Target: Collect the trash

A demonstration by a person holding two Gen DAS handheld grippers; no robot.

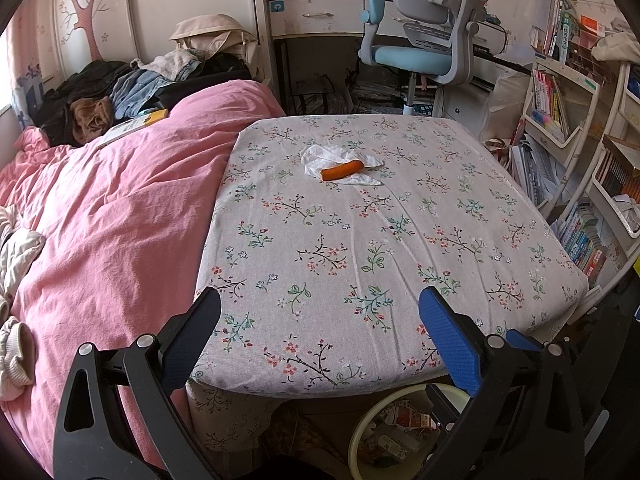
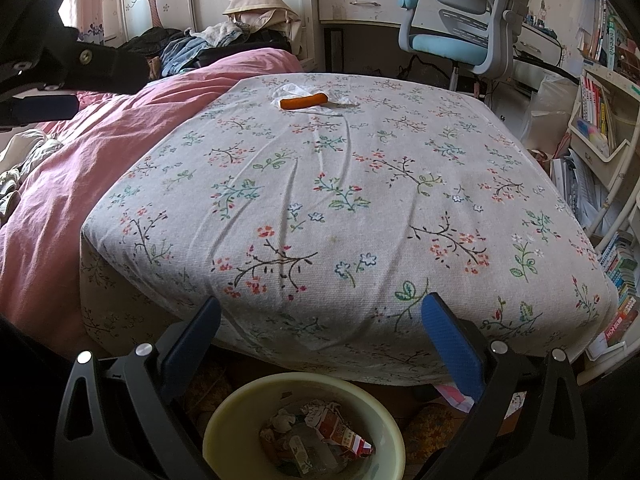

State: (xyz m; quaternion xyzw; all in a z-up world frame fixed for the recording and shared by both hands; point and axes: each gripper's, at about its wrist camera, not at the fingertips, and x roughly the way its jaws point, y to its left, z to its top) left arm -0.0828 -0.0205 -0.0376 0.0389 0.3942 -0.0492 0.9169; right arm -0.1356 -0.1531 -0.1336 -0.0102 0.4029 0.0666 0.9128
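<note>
An orange sausage-like piece point(image 1: 342, 170) point(image 2: 303, 101) lies on a crumpled white tissue point(image 1: 320, 155) point(image 2: 289, 90) near the far side of the floral bed sheet point(image 1: 360, 248) point(image 2: 340, 200). A pale yellow bin point(image 2: 304, 392) point(image 1: 366, 416) with crumpled wrappers stands on the floor below the bed's near edge. My left gripper point(image 1: 320, 332) is open over the near edge of the sheet, nothing between its fingers. My right gripper point(image 2: 322, 340) is open above the bin, also holding nothing. The left gripper's body shows at the upper left of the right wrist view.
A pink quilt point(image 1: 112, 208) covers the bed's left half, with piled clothes point(image 1: 120, 92) beyond it. A blue and grey desk chair point(image 1: 424, 40) and desk stand behind the bed. Bookshelves point(image 1: 568, 120) with stacked books crowd the right side.
</note>
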